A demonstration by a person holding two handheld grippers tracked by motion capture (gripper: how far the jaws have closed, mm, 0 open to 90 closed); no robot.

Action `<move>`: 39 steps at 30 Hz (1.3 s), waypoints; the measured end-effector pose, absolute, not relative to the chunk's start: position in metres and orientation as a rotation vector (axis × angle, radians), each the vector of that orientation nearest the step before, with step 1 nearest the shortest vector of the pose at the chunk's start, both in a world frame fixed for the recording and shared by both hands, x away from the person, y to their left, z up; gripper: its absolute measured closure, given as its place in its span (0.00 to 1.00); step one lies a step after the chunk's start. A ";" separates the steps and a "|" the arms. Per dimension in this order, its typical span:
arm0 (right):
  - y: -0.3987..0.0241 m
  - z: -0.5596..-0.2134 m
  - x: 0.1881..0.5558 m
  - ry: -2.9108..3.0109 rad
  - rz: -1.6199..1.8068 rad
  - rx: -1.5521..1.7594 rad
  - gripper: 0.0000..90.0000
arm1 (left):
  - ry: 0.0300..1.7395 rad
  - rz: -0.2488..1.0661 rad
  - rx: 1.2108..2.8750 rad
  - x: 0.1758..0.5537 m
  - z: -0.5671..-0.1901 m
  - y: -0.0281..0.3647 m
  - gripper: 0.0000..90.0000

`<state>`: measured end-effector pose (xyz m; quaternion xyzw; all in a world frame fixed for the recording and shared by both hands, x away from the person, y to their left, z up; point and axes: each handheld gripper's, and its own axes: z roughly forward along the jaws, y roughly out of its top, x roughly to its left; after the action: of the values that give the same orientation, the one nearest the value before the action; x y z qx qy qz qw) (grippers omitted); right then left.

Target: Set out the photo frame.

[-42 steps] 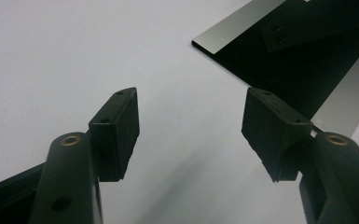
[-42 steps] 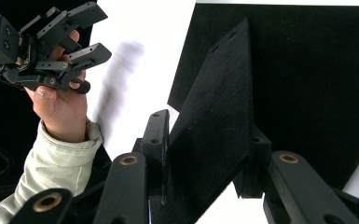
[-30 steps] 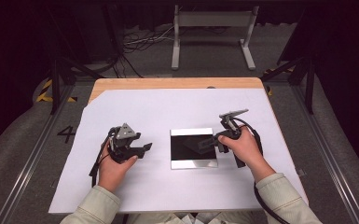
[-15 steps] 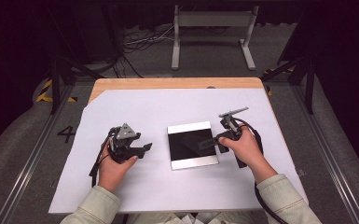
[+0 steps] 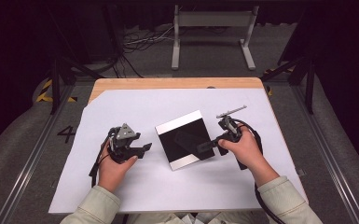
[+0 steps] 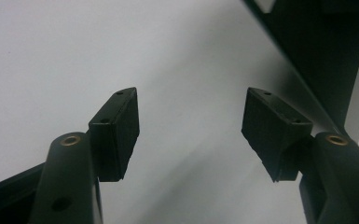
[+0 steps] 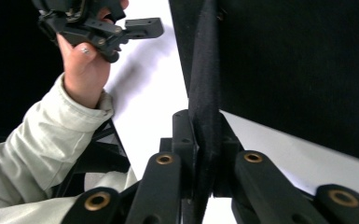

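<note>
- White sheeting (image 5: 168,186) covers most of the table (image 5: 177,83), whose bare wooden edge shows along the far side.
- On the sheet, about mid-table, a square black panel (image 5: 182,135) with a white border lies turned at an angle, one corner toward the person.
- The right gripper (image 5: 206,148) reaches in from the panel's right side, and its jaws are closed on the panel's near-right edge.
- In the right gripper view the two jaws stand pressed together on a thin dark edge of the black panel (image 7: 307,70), which rises between them; the white border shows low at the right.
- The right hand (image 5: 242,148) holds that gripper just right of the panel, its cable looping behind the wrist.
- The left gripper (image 5: 145,147) sits to the panel's left, near it but apart, jaws pointing toward the panel.
- In the left gripper view its jaws stand wide apart with nothing between them, above the white sheeting (image 6: 74,46); the panel's dark face (image 6: 326,60) and pale border cross the upper right corner.
- The left hand (image 5: 114,163) grips it from below, pale sleeve (image 5: 95,210) at the near edge.
- The right gripper view also catches the left gripper (image 7: 142,25) farther off at the upper left, held in the left hand (image 7: 81,65).
</note>
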<state>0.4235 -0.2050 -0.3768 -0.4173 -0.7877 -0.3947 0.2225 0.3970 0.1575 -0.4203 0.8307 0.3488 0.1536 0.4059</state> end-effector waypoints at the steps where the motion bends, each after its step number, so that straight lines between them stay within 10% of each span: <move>1: -0.205 -0.376 0.423 -2.177 -1.094 -1.142 0.97 | 0.882 0.389 2.096 0.397 -0.421 0.157 0.41; 39: -0.206 -0.381 0.412 -2.361 -1.562 -0.961 0.97 | 0.892 0.398 2.083 0.397 -0.420 0.160 0.42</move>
<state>0.4120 -0.2064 -0.3813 -0.3205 -0.7874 -0.5211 0.0760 0.3972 0.1596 -0.4204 0.8266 0.3541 0.1579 0.4079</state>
